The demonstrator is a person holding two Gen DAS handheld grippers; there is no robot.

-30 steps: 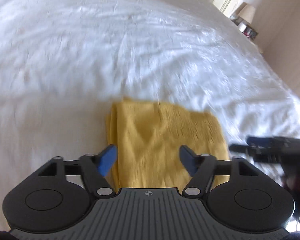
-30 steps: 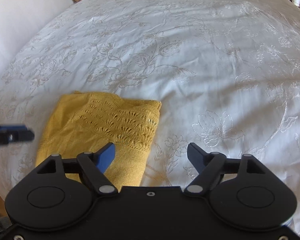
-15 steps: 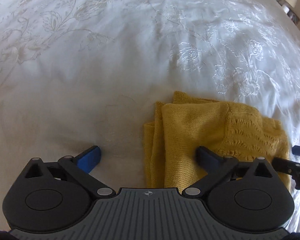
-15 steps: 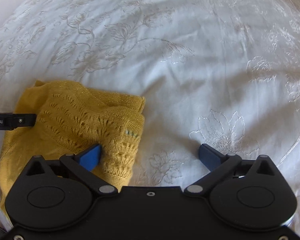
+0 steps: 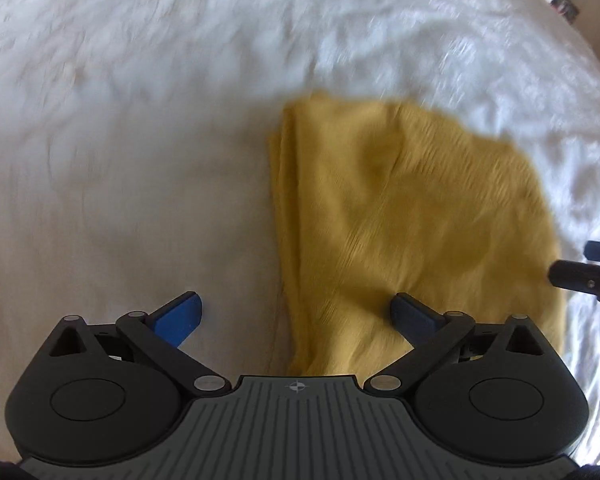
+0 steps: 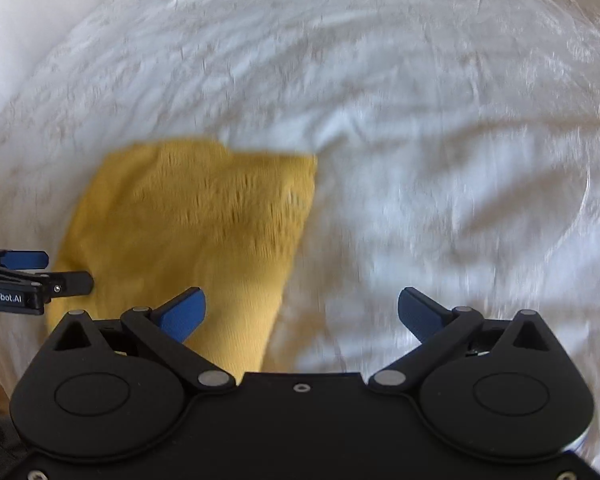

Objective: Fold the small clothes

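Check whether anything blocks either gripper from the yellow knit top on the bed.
Nothing visible does. The yellow top lies folded on the white bedspread with nothing on it. The left gripper and the right gripper are both open, each straddling a side edge of the top.

My grippers are black with blue pads [image 5: 178,318]; the knit [image 5: 412,216] is mustard yellow, the bedspread [image 6: 440,140] white.

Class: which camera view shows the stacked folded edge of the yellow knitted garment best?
The left wrist view: the yellow knitted garment shows its layered folded edge on its left side there. The right wrist view shows the garment's patterned top and opposite edge, blurred, without visible layers.
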